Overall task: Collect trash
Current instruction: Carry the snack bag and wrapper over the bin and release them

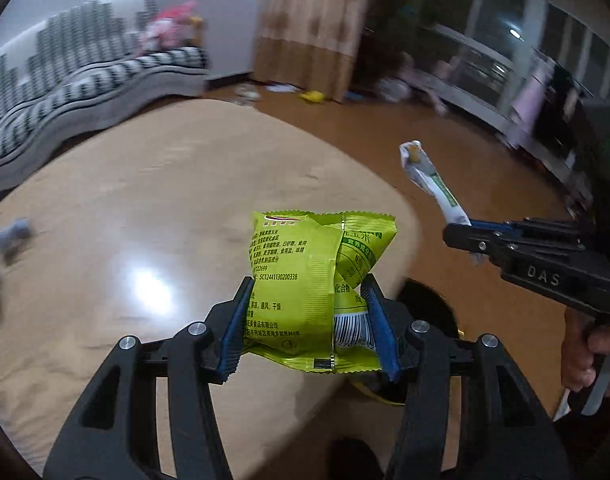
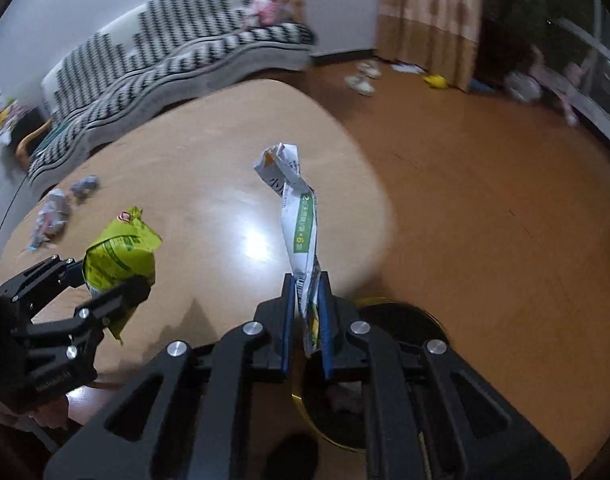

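Note:
My left gripper [image 1: 307, 284] is shut on a puffy yellow-green snack bag [image 1: 301, 280], held above the near edge of the wooden table [image 1: 145, 208]. The same snack bag [image 2: 119, 252] and left gripper [image 2: 113, 280] show at the left of the right wrist view. My right gripper [image 2: 307, 280] is shut on a crumpled white and green wrapper [image 2: 299, 216] that sticks up from its blue pads. In the left wrist view the right gripper [image 1: 461, 236] holds that wrapper [image 1: 429, 180] over the floor at the right. A dark round bin with a gold rim [image 2: 405, 320] sits below the right gripper.
Grey crumpled wrappers [image 2: 65, 204] lie on the table's far left. A black-and-white patterned sofa [image 2: 177, 52] stands behind the table. Scraps [image 2: 363, 76] and a yellow item [image 2: 435, 80] lie on the brown floor near a beige curtain [image 2: 425, 16]. A hand [image 1: 597, 344] grips the right tool's handle.

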`<state>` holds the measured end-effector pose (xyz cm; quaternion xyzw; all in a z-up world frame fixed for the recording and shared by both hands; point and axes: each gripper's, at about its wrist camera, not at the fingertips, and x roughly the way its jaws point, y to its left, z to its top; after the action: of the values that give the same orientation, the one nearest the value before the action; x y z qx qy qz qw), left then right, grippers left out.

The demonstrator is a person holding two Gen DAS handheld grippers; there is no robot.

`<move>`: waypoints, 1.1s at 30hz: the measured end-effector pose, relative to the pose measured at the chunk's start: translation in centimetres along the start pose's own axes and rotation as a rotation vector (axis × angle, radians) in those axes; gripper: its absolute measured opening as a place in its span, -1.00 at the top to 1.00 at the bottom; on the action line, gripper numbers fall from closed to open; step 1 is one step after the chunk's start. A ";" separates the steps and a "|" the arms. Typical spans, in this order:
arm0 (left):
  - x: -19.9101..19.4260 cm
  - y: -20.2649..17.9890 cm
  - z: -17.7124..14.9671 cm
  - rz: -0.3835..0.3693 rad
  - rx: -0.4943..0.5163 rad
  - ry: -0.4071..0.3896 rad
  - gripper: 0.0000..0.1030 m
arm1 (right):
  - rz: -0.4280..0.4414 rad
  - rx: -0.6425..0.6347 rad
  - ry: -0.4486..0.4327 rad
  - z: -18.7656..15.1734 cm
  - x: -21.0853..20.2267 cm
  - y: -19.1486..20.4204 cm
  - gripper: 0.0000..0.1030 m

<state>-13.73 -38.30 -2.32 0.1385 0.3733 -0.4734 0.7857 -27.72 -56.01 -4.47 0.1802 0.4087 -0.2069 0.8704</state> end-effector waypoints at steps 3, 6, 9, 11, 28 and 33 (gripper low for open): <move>2.2 -3.8 -0.5 -0.062 0.047 0.036 -0.02 | -0.019 0.049 0.043 -2.4 -0.1 -4.7 0.77; 4.2 -7.0 -1.7 -0.099 0.114 0.072 -0.02 | -0.037 0.082 0.106 -4.4 0.6 -7.5 0.77; 6.5 -9.0 -3.1 -0.116 0.162 0.128 -0.02 | -0.053 0.102 0.183 -5.9 1.8 -9.5 0.77; 8.0 -9.8 -3.9 -0.117 0.182 0.162 -0.02 | -0.053 0.117 0.246 -6.9 2.9 -10.5 0.77; 10.5 -10.7 -4.2 -0.112 0.200 0.204 -0.18 | -0.062 0.109 0.289 -6.3 4.0 -10.0 0.74; 9.9 -10.5 -3.7 -0.116 0.207 0.179 -0.51 | -0.074 0.120 0.254 -6.0 3.3 -9.8 -0.22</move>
<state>-21.63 -47.93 -10.54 0.2386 0.3982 -0.5399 0.7022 -34.56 -62.21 -12.10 0.2415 0.5090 -0.2384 0.7911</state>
